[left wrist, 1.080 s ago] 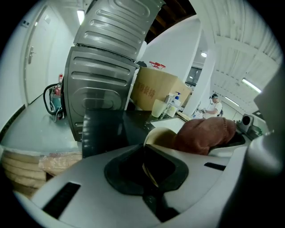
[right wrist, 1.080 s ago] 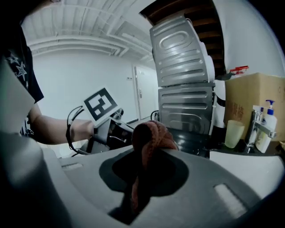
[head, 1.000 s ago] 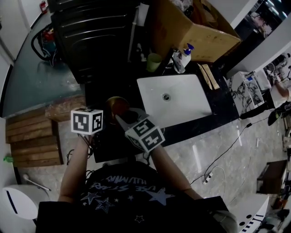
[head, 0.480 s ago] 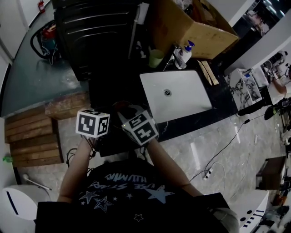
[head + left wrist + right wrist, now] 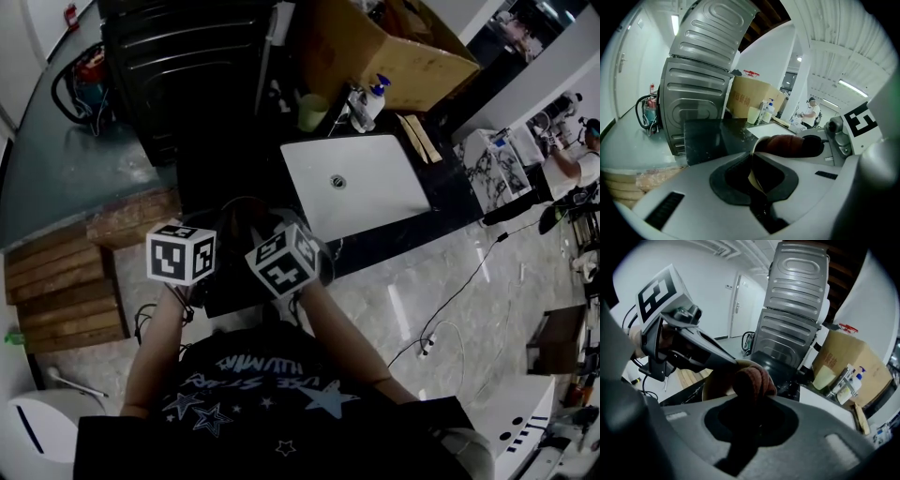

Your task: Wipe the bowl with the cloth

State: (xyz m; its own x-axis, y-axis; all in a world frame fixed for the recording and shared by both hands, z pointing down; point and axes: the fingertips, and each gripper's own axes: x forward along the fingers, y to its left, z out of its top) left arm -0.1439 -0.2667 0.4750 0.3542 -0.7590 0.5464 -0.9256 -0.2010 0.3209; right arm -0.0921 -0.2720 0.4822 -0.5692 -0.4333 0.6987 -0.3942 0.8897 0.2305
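Nearest the person, just over the counter's (image 5: pixel 220 178) front edge and toward its left end, the two grippers meet. The left gripper (image 5: pixel 754 164) has its jaws clamped on the thin rim of the bowl (image 5: pixel 714 386), holding it tipped so the pale inside faces the other tool. Whether the bowl's foot rests on the counter cannot be told. The right gripper (image 5: pixel 754 401) is closed on a bunched reddish-brown cloth (image 5: pixel 750 379), and the wad sits inside the bowl against its inner wall near the rim.

Further back, the white sink (image 5: pixel 361 192) lies in the counter's right half. A pale cup (image 5: pixel 312 112) and a pump bottle (image 5: pixel 370 98) stand at the back edge. Beyond them are a cardboard box (image 5: pixel 394 47) and a ribbed metal machine (image 5: pixel 187 66).

The step in hand looks like the wiping itself, cloth already in contact. The next move probably calls for sweeping the wad round the inner wall with steady pressure. The left grip must hold firm, since a pinch on a thin rim could let the bowl twist or slip.
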